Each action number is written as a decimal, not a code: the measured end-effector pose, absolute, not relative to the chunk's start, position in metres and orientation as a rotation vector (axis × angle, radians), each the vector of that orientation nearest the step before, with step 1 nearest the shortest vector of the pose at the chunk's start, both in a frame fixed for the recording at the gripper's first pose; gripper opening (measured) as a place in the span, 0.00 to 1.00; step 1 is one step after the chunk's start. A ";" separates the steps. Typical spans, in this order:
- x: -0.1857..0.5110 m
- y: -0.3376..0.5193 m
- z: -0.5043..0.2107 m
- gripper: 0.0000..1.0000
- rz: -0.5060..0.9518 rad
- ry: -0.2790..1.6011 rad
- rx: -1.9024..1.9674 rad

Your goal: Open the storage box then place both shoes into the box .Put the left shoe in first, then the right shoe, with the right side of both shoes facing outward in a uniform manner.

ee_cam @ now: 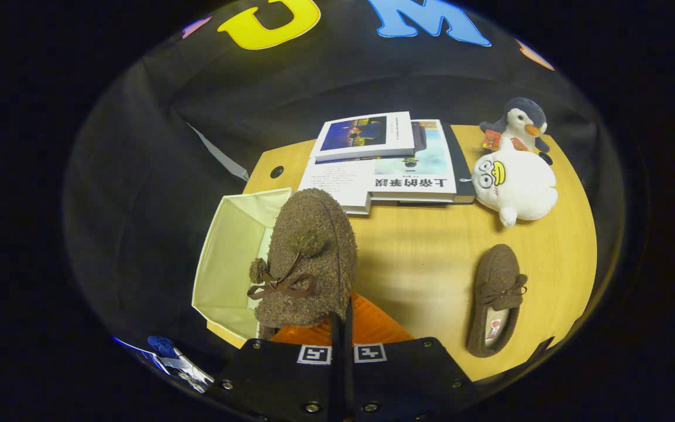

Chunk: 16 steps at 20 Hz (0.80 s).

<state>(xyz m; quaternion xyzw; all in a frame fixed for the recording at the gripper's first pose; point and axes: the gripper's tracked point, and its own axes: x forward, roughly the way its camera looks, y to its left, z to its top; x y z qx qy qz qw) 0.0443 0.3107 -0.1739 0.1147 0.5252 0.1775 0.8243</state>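
A: Two fingers of the gripper are closed together, clamped on the heel edge of a fuzzy brown shoe, which hangs toe-forward just ahead of them.

B: Position of the box?

A: Open cream storage box sits at the table's left edge, partly under the held shoe. Second shoe lies to the right, well apart, near the front edge. Bare tabletop lies between them.

B: Beyond that?

A: Stacked books, Chinese title too distorted to read reliably; white plush and penguin at the far right.
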 end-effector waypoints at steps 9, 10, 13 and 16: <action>0.074 0.423 -0.162 0.00 0.471 1.116 0.229; 0.076 0.434 -0.166 0.00 0.476 1.121 0.222; 0.080 0.464 -0.183 0.00 0.480 1.147 0.193; 0.082 0.488 -0.205 0.00 0.466 1.178 0.171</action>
